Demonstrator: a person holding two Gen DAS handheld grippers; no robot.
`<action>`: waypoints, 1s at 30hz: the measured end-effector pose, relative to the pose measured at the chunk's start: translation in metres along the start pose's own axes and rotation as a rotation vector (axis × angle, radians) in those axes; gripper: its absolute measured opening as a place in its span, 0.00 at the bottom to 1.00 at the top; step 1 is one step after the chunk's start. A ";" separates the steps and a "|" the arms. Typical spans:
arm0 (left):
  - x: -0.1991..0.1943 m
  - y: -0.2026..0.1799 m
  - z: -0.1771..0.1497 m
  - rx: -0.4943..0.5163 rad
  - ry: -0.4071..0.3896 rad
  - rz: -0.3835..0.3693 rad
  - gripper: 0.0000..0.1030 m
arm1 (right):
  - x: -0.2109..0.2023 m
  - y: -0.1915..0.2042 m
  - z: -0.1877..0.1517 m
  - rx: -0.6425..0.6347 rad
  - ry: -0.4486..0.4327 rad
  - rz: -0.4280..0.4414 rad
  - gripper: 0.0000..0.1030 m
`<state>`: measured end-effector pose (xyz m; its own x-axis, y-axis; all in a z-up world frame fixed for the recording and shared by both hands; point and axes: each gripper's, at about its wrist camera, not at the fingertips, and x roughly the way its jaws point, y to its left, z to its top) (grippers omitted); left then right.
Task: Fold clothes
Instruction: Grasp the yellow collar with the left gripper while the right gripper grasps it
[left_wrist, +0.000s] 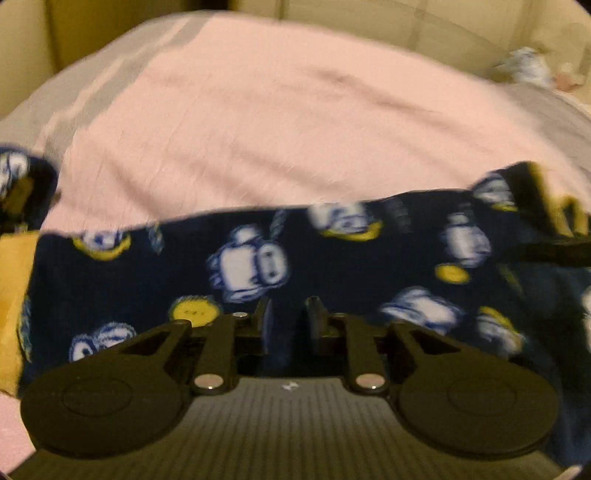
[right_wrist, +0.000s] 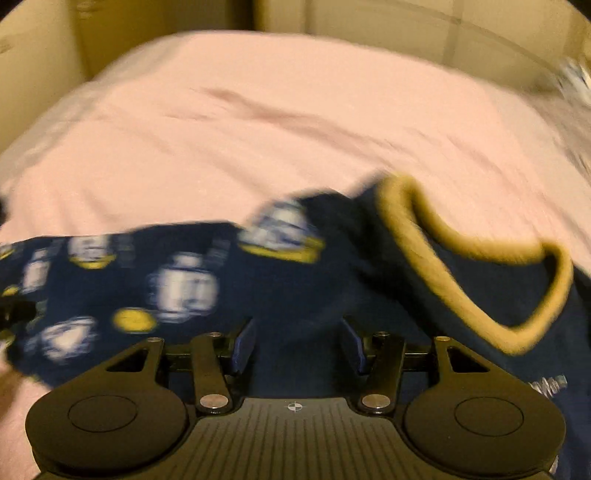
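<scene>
A navy garment printed with white and yellow cartoon figures lies spread across a pink sheet. My left gripper is low over its near part. The jaws stand close together with a fold of the navy fabric pinched between them. In the right wrist view the same garment shows its yellow-trimmed neck opening, raised and curled at the right. My right gripper has its jaws wide apart, with navy fabric lying in the gap and not visibly pressed by the blue pads. Both views are blurred.
The pink sheet covers a bed that runs away from me, with a grey striped border at the far left. Cream walls surround it. A yellow cloth lies at the left edge. Small pale objects sit at the far right.
</scene>
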<state>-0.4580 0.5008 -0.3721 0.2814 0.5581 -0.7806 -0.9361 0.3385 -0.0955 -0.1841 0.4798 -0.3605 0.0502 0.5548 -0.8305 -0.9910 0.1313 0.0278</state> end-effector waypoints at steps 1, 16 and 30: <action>-0.001 -0.005 0.004 -0.002 -0.018 -0.014 0.09 | -0.005 -0.011 0.000 0.024 -0.009 0.001 0.52; 0.047 -0.179 0.080 0.237 -0.055 -0.428 0.33 | -0.048 -0.233 -0.003 0.022 -0.171 -0.182 0.52; 0.147 -0.251 0.122 0.413 0.068 -0.329 0.22 | 0.032 -0.303 0.025 0.090 -0.119 0.074 0.11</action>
<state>-0.1563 0.5899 -0.3877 0.5193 0.3263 -0.7898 -0.6359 0.7650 -0.1021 0.1210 0.4782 -0.3817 -0.0026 0.6587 -0.7524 -0.9776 0.1566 0.1404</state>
